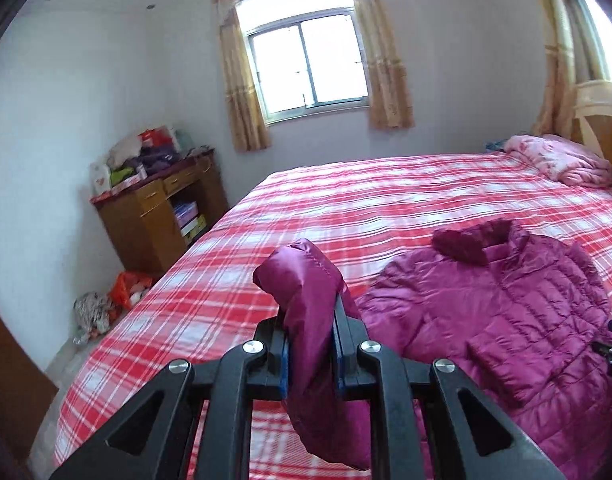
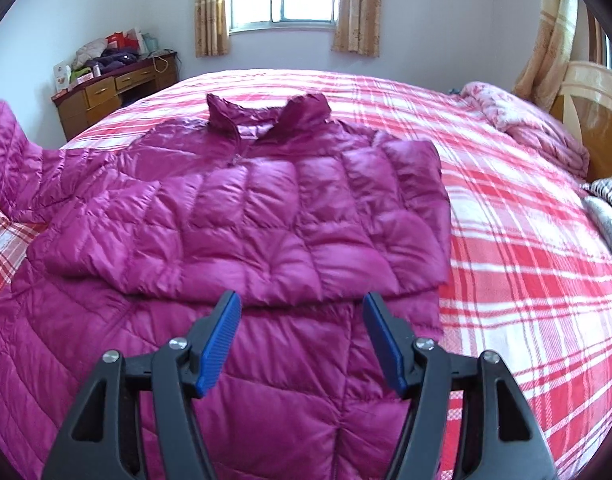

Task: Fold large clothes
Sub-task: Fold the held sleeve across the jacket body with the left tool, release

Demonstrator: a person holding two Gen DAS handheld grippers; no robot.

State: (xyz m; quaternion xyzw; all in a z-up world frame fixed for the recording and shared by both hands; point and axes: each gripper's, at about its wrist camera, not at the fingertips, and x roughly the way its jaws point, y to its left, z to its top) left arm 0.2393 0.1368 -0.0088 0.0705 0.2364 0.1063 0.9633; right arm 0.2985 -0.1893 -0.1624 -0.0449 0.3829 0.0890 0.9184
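Observation:
A magenta quilted puffer jacket [image 2: 266, 208] lies front-up on the red plaid bed, collar toward the window; it also shows in the left wrist view [image 1: 505, 312]. One sleeve is folded across its chest [image 2: 242, 240]. My left gripper [image 1: 311, 312] is shut on the other sleeve's cuff [image 1: 306, 280] and holds it lifted above the bed; that raised sleeve shows at the left edge of the right wrist view [image 2: 6, 152]. My right gripper [image 2: 302, 308] is open and empty, hovering over the jacket's lower half.
The bed [image 2: 525, 260] has a pink quilt [image 1: 561, 156] at its head by a wooden headboard [image 2: 593, 120]. A grey striped cloth [image 2: 609, 208] lies at the right edge. A cluttered wooden desk [image 1: 158, 208] and bags on the floor [image 1: 106, 304] stand beyond the left side.

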